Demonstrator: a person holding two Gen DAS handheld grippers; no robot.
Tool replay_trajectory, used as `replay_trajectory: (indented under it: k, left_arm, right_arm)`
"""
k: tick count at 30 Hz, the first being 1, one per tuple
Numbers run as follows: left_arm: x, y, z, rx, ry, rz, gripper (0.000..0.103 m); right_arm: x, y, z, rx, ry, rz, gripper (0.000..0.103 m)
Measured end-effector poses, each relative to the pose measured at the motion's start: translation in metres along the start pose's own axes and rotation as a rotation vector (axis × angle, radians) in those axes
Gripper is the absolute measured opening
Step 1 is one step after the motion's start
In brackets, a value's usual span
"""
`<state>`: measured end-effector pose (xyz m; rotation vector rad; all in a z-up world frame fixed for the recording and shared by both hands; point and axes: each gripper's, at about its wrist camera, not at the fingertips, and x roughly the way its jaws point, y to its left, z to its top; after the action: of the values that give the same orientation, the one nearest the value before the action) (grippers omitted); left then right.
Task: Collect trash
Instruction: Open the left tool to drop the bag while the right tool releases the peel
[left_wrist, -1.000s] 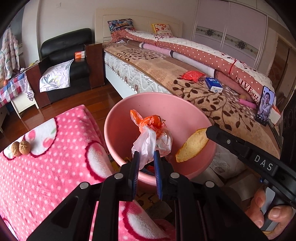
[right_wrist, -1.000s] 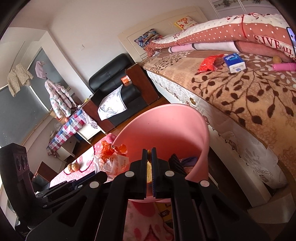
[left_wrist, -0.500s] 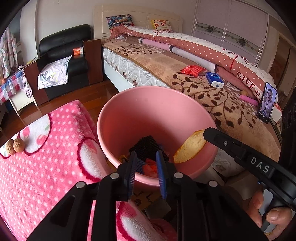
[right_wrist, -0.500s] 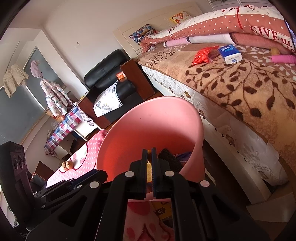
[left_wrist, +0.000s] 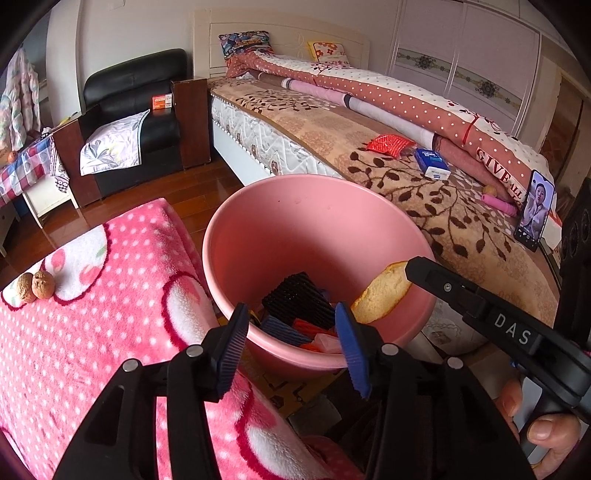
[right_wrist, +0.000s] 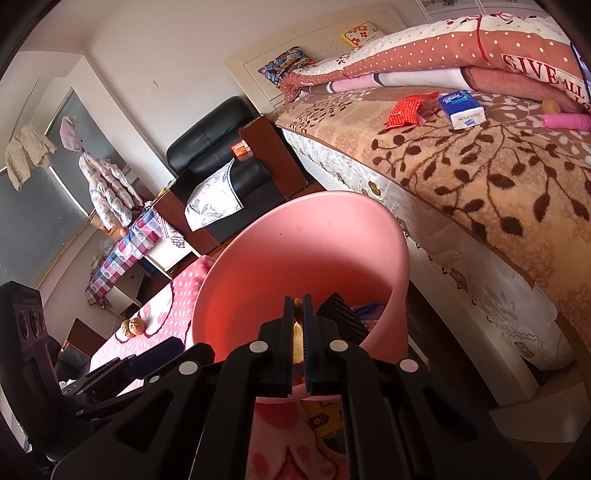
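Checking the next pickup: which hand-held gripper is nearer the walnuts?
Left: it hangs open at the bin's near rim, beside the walnuts' blanket. Right is over the bin.

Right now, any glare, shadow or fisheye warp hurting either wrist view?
Left wrist: even daylight, pink bin interior readable, bed edge bowed by fisheye, corners vignetted. Right wrist: bin wall half in shade, bright wall above, frame tilted and warped; the bread is barely visible in the right gripper.
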<state>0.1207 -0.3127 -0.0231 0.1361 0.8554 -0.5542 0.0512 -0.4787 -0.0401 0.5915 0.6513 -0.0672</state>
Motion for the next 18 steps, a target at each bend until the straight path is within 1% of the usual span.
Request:
replay_trajectory:
  k: [18]
  left_arm:
    - [0.0032, 0.0055, -0.0030, -0.014, 0.013, 0.001, 0.049]
  right_arm:
    - [0.0062, -0.0007, -0.0024, 0.002, 0.013, -0.011, 0.005]
